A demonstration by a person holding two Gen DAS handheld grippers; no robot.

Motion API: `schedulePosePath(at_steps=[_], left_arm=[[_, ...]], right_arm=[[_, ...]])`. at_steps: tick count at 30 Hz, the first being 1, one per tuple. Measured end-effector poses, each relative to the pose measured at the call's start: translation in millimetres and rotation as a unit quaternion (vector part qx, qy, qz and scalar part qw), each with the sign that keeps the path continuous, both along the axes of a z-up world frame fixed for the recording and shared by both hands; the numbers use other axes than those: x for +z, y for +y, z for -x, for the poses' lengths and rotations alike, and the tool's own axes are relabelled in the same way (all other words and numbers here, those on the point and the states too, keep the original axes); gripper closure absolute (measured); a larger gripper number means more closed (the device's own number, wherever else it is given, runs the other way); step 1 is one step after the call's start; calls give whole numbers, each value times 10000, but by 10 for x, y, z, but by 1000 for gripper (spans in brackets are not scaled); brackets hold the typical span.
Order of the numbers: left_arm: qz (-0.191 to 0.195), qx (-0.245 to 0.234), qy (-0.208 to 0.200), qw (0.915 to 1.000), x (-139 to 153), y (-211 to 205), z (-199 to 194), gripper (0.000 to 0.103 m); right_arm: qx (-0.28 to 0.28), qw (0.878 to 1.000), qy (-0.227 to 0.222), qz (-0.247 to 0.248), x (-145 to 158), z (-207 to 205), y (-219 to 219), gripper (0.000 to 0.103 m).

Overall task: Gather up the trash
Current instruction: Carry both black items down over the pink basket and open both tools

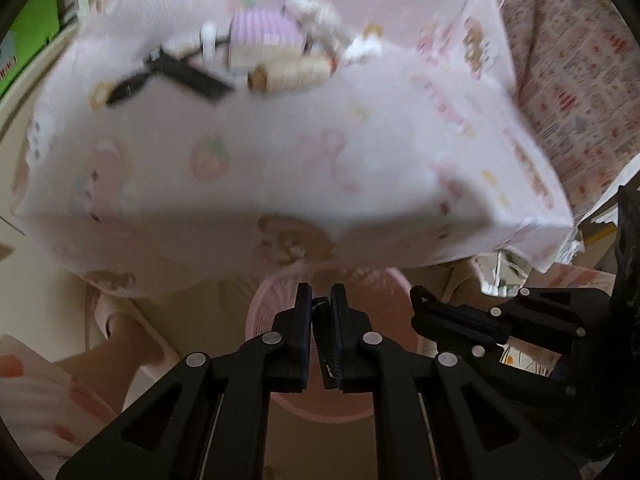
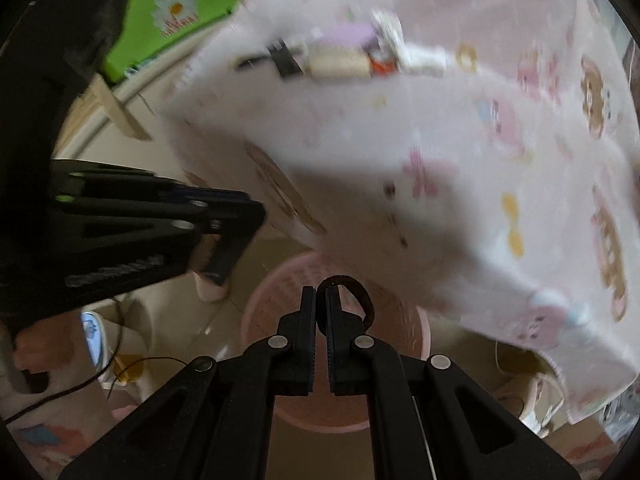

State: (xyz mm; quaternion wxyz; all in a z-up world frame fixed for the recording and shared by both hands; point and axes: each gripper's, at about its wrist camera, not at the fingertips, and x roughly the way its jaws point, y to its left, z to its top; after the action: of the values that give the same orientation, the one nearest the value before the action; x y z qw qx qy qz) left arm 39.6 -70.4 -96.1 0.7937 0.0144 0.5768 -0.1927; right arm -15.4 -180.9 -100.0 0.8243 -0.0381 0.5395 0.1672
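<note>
- Down in the left wrist view, the left gripper (image 1: 321, 300) is clamped on a small dark scrap (image 1: 320, 302) above the pink basket (image 1: 264, 304); the table's litter pile (image 1: 276, 56) blurs.
- Only the right wrist view shows the right gripper (image 2: 321, 300) pinching a dark brown loop (image 2: 362, 294) over the same basket (image 2: 416, 332).

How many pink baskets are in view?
1. The pink basket sits on the floor below the table edge, directly under both grippers' fingers. Others may be hidden under the tablecloth.
</note>
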Motion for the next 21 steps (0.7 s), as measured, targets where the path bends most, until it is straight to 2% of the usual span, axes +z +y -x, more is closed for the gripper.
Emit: schedulePosePath(at_steps=[4,10,18,21], left_arm=[[-299,-51,256,9992,-243,-55,-23,94],[-562,-152,485,9971,-442,-91,-15,93],[-526,-177,701,9960,-533,-67,7,92],[-473,-95,762,9959,-553,-24,-12,92]], right_arm=[[-140,9989,437,55,-345,-72,2,98],[-144,9966,676,441,-695,-75,46,98],[-238,9946,694,728,-817,-115,33,97],[-255,9942,701,778,-809,-113,46,90]])
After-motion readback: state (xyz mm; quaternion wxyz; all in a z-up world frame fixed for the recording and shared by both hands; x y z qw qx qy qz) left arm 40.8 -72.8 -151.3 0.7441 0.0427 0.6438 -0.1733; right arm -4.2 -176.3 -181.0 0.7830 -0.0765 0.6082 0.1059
